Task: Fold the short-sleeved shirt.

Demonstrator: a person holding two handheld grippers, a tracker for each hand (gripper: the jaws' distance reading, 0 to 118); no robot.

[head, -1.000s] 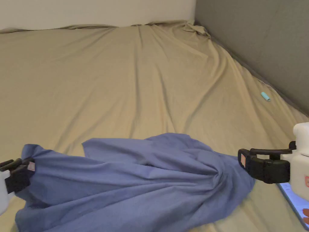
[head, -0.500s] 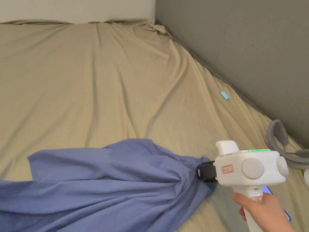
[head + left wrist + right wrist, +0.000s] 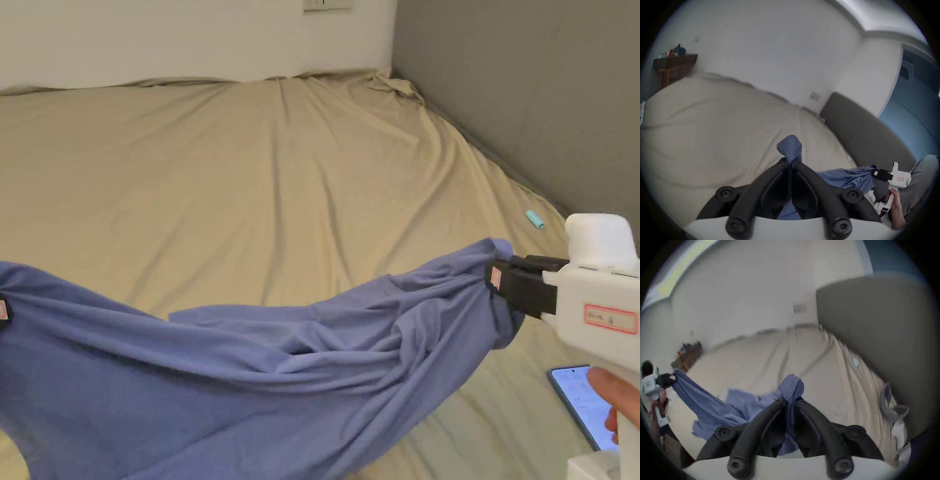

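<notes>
Plain blue shirt [image 3: 250, 369], seemingly beige sheet [image 3: 250, 175].

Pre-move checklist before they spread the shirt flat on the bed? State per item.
1. Left gripper clamped on the blue short-sleeved shirt: ok.
2. Right gripper clamped on the shirt: ok.
3. Shirt stretched taut between grippers: not ok, middle sags in folds.
4. Shirt fully off the bed sheet: cannot tell.
5. Landing area: ok; small blue cylinder lies off by the headboard.
6. Phone clear of the shirt: ok.
</notes>
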